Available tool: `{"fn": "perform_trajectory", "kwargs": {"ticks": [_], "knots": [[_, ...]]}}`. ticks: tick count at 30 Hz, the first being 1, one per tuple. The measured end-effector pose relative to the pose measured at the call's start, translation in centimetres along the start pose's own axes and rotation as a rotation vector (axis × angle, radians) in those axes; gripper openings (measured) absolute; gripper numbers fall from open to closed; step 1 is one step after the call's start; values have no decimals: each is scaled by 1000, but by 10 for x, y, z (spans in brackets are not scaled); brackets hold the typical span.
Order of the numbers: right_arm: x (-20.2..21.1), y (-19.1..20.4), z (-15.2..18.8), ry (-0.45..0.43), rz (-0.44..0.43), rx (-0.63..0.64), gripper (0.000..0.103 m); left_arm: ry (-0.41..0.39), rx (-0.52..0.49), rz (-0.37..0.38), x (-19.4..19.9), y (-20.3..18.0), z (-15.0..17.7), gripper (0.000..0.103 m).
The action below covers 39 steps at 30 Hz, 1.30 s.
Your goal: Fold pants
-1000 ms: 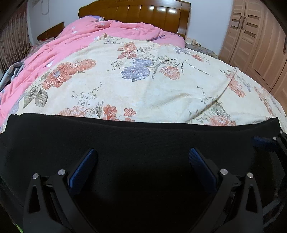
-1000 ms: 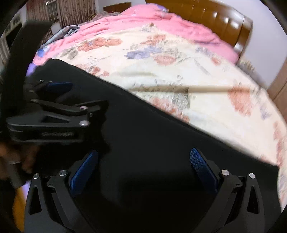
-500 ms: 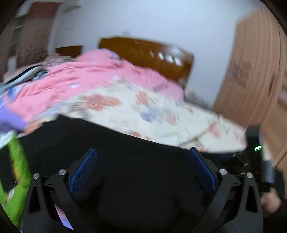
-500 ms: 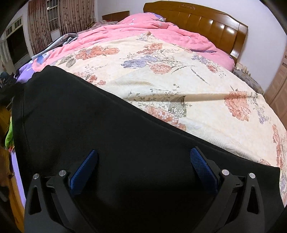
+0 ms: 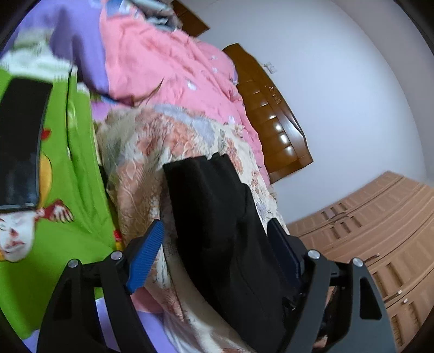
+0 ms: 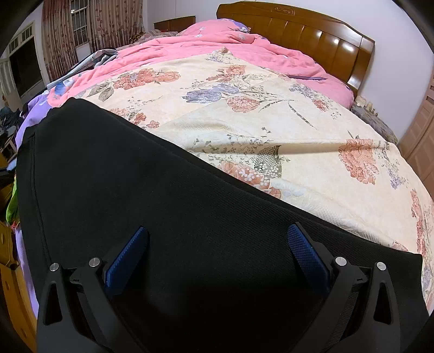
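Black pants [image 6: 168,217] lie flat across the near part of the floral bedspread [image 6: 244,108]. My right gripper [image 6: 217,252] is open and hovers just over the pants with nothing between its blue pads. In the left wrist view the camera is rolled sideways: the pants [image 5: 217,230] show as a dark strip running away over the floral bedspread [image 5: 141,168]. My left gripper [image 5: 214,255] is open around the end of the pants, its blue pads [image 5: 143,252] wide apart and not pressing the cloth.
A pink quilt [image 6: 217,43] covers the far half of the bed before a wooden headboard [image 6: 298,24]. A green printed cloth [image 5: 67,163] with a black tablet [image 5: 19,141] lies beside the bed. Wooden wardrobes [image 5: 379,230] stand to the right, curtains [image 6: 95,24] at far left.
My left gripper has swung off to the left end of the pants and rolled sideways. It has left the right wrist view. My right gripper has stayed open over the pants.
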State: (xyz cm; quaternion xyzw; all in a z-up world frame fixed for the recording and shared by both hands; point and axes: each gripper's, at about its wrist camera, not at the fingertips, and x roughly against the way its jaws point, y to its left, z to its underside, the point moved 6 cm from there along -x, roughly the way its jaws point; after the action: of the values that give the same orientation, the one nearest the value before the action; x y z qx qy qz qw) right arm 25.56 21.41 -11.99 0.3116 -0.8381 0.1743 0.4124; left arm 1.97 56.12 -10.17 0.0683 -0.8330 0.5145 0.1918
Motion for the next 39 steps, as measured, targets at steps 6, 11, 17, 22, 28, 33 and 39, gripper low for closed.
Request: {"fn": "perform_trajectory", "kwargs": {"ticks": [6, 11, 17, 22, 28, 33, 39], "knots": [[0, 0, 0, 0, 0, 0, 99, 22, 21, -2, -21, 11, -5, 77], [0, 0, 0, 0, 0, 0, 99, 29, 39, 9, -34, 23, -15, 45], [0, 0, 0, 0, 0, -1, 99, -51, -22, -4, -17, 15, -13, 12], [0, 0, 0, 0, 0, -1, 99, -138, -216, -114, 1, -25, -6, 10], [0, 0, 0, 0, 0, -1, 99, -201, -491, -193, 8, -89, 14, 10], [1, -1, -1, -12, -10, -15, 99, -162, -689, -110, -4, -155, 68, 10], [28, -62, 3, -188, -163, -380, 99, -11, -998, -13, -37, -210, 198, 10]]}}
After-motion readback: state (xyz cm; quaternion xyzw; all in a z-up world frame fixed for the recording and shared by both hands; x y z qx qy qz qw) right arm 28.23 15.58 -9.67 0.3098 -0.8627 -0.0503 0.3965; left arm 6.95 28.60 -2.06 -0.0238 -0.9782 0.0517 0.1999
